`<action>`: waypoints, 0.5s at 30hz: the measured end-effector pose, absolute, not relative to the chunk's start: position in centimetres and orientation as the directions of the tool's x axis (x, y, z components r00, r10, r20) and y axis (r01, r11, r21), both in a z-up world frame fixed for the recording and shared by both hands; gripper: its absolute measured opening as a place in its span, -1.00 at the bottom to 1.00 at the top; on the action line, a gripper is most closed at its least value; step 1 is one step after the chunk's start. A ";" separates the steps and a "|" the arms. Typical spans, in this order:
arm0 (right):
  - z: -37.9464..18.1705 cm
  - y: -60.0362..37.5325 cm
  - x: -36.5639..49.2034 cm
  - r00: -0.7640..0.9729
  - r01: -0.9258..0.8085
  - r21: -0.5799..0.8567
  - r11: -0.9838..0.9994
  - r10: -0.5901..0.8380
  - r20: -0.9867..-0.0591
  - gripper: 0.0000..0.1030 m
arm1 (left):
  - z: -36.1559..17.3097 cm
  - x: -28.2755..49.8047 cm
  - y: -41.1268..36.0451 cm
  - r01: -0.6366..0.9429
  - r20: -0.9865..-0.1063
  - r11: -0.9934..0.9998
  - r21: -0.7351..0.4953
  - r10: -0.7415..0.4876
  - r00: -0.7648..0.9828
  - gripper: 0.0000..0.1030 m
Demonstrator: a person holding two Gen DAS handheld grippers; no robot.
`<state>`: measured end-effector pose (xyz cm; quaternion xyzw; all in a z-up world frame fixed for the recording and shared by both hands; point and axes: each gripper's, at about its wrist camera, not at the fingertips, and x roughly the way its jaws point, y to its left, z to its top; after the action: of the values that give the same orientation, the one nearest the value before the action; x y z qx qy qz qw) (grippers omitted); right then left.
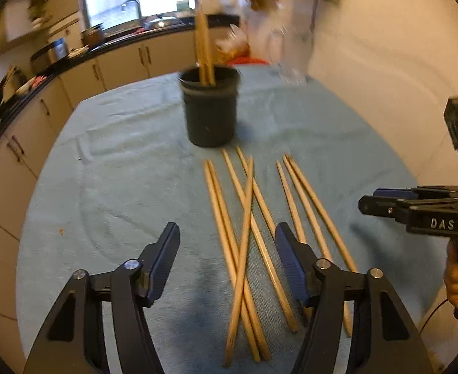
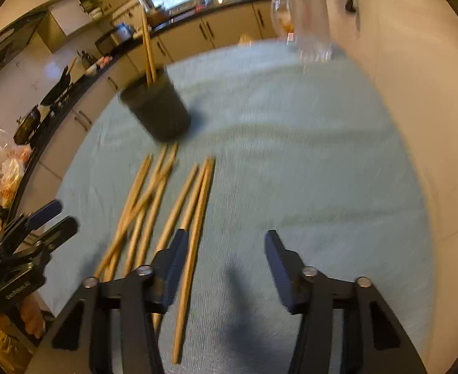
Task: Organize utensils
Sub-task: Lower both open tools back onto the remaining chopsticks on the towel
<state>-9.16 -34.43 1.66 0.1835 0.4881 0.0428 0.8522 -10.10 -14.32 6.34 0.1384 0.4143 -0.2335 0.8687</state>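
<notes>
Several wooden chopsticks (image 1: 244, 233) lie loose on the teal cloth, some crossed over each other. Behind them stands a black cup (image 1: 210, 109) with a few chopsticks upright in it. My left gripper (image 1: 227, 237) hangs open over the left bunch, gripping nothing. My right gripper (image 1: 372, 199) comes in from the right edge. In the right wrist view the right gripper (image 2: 226, 243) is open; the outermost chopstick (image 2: 201, 218) runs just inside its left finger, ungripped. The cup (image 2: 155, 109) is at upper left, and the left gripper (image 2: 64, 215) shows at the left edge.
The teal cloth (image 2: 307, 171) covers the table. A blurred clear glass vessel (image 2: 313, 31) stands at the far end near the pale wall. A kitchen counter (image 1: 73, 53) with cabinets, pots and a sink curves along the left. A person's hand (image 1: 456, 280) holds the right gripper's handle.
</notes>
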 end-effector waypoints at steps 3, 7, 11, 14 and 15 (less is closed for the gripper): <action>0.3 -33.3 -9.1 0.514 0.082 0.345 0.935 0.257 -0.818 -0.10 | 4.9 -10.0 -16.2 0.543 -0.787 0.826 0.150 -0.232 0.571 0.12; -0.3 -31.4 -8.4 0.509 0.041 0.316 0.948 0.252 -0.823 -0.10 | 3.5 -9.3 -17.5 0.557 -0.792 0.792 0.249 -0.165 0.588 -0.11; -0.7 -29.9 -8.0 0.517 0.017 0.219 0.976 0.179 -0.837 -0.20 | 2.7 -8.3 -17.5 0.575 -0.827 0.783 0.237 -0.148 0.543 -0.91; -0.7 -29.1 -7.6 0.523 0.017 0.156 0.988 0.125 -0.843 -0.42 | 2.7 -7.7 -17.1 0.558 -0.826 0.805 0.201 -0.167 0.539 -1.00; -0.7 -29.1 -7.6 0.525 0.022 0.142 0.990 0.109 -0.844 -0.68 | 3.0 -7.5 -16.6 0.544 -0.826 0.821 0.171 -0.182 0.534 -1.00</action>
<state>-7.56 -29.15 -0.66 0.0674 0.4868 0.0249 0.8706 -7.54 -16.60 2.99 0.2091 0.4329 -0.2137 0.8504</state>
